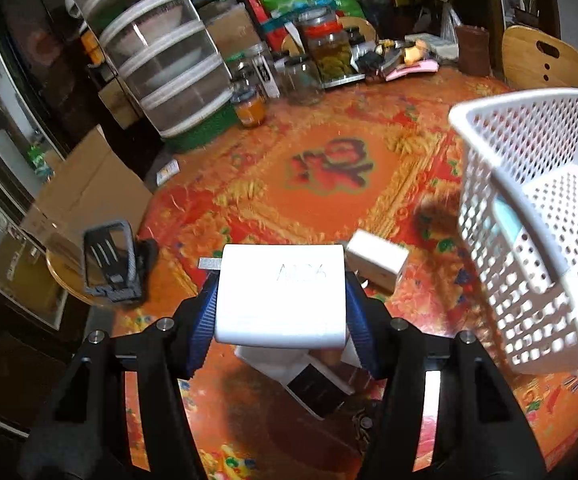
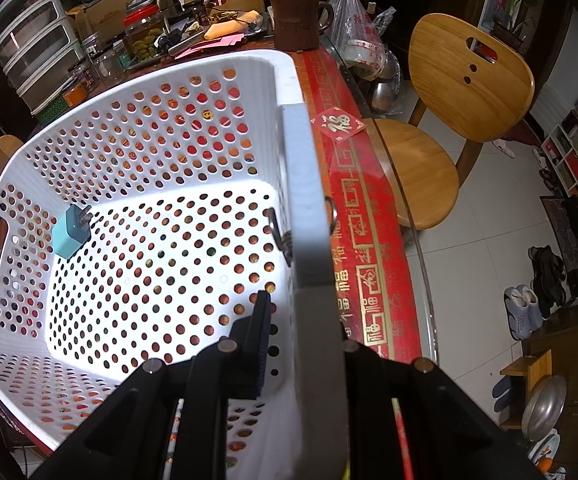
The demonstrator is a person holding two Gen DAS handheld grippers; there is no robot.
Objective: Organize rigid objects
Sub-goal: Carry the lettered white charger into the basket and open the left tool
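The left tool [image 1: 281, 300] holds a white charger block [image 1: 281, 292] tight between its blue pads [image 1: 205, 312]. The block has metal prongs sticking out on its far left side and some faint writing on top. It is lifted up above the counter [image 1: 329, 168], which has a red and orange flower cloth on it.

Under the block, close to the tool, a white box with a black side [image 1: 313, 384] lies on the cloth. A smaller white charger [image 1: 377, 258] sits on the counter just to the right of the held block. On the left edge of the counter stands a gray phone stand [image 1: 111, 260].

To the right is a white plastic basket [image 1: 529, 216] full of little holes. It is tilted, with its open side turned toward the left tool.

The right tool [image 2: 301, 320] pinches the right wall of the basket [image 2: 161, 216]. One finger [image 2: 259, 344] is inside the basket and the other is outside, hidden behind the wall. Inside the basket, a small teal charger [image 2: 71, 234] lies near the left wall, with its prongs pointing to the right.

At the far side of the counter there are glass jars [image 1: 329, 50], a brown mug [image 2: 295, 20] and a tall clear food cover with white bands [image 1: 157, 52]. A wooden chair [image 2: 449, 120] stands on the floor to the right of the counter.
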